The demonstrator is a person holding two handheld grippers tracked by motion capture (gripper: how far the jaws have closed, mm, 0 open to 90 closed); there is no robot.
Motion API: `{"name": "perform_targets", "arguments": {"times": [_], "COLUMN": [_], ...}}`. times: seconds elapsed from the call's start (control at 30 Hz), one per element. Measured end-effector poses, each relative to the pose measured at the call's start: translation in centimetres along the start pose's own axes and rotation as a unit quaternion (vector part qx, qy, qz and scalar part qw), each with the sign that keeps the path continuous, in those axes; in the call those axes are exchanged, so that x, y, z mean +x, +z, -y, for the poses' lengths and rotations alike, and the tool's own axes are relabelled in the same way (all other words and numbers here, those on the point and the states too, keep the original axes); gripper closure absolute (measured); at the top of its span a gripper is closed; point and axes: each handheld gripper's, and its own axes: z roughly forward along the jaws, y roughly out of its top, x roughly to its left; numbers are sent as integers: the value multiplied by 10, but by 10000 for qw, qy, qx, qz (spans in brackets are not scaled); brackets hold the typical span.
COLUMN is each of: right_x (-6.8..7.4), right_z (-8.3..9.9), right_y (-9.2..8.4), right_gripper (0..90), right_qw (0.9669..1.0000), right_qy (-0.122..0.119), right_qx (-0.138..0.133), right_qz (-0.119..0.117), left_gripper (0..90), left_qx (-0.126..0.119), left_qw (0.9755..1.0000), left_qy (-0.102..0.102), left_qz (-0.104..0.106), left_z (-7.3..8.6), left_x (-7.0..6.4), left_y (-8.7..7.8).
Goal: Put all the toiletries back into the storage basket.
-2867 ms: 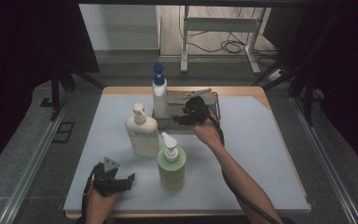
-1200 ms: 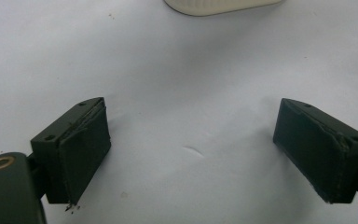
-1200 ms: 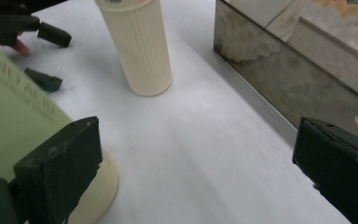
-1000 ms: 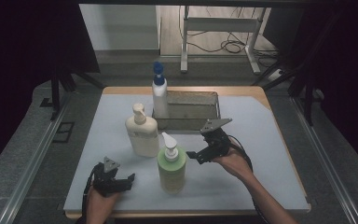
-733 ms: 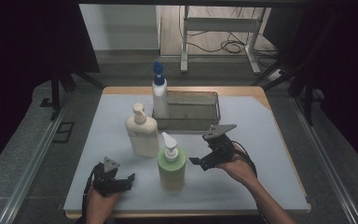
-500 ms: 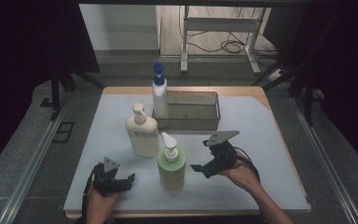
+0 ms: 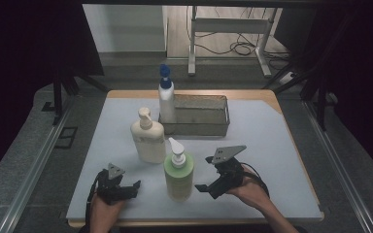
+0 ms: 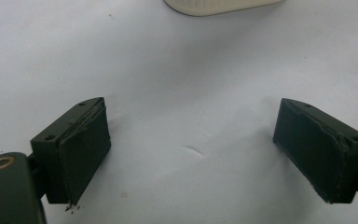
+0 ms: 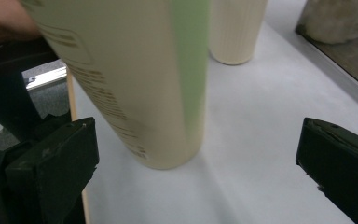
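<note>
Green pump bottle [image 7: 178, 175] stands upright near the front middle of the bench [image 7: 272, 141] in the high view, a smooth, tall plastic cylinder with a white pump head. Just right of it the right tool [image 7: 209, 184] is held low, its jaws pointing left at the bottle's base and apart from it. The left tool [image 7: 132, 187] lies at the near left, held in a hand, with nothing between its jaws. Behind the green bottle stands a cream pump bottle [image 7: 147, 138], broader and rounded at the shoulders. Farther back sits a grey wire-mesh basket [image 7: 199, 115], oblong with low walls, and a white bottle with a blue pump [image 7: 165, 97] at its left end. The bench carries a pale, matt grey-blue sheet over a wooden top whose edge shows at the far and near sides. Dark curtains flank the bench; a grey floor, cables and a metal stand lie beyond.

In the left gripper view the left tool [image 8: 191, 149] is wide open over the bare pale sheet, its black block pads scuffed at the edges; the ribbed cream base shows at the top.

In the right gripper view the right tool [image 9: 196, 163] is spread wide, holding nothing. The green bottle's glossy wall, with a pale printed label, rises between and beyond the pads, not touching either. The ribbed cream bottle [image 9: 235, 28] stands behind it.
</note>
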Motion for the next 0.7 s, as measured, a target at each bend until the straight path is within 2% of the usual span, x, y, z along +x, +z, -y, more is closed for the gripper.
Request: {"name": "perform_targets", "arguments": {"times": [0.47, 0.7], "right_x": [11, 15], "right_z": [-16, -25], "right_y": [10, 15], "right_gripper": [0, 0], "right_qw": [9996, 9992], "right_qy": [-176, -253], "right_qx": [-191, -201], "right_qz": [-142, -234], "left_gripper": [104, 104], "left_qx": [4, 12], "left_qw": [10000, 10000], "left_qy": [1, 2], "left_qz": [0, 2], "left_z": [0, 0], "left_x": [0, 0], "left_y": [0, 0]}}
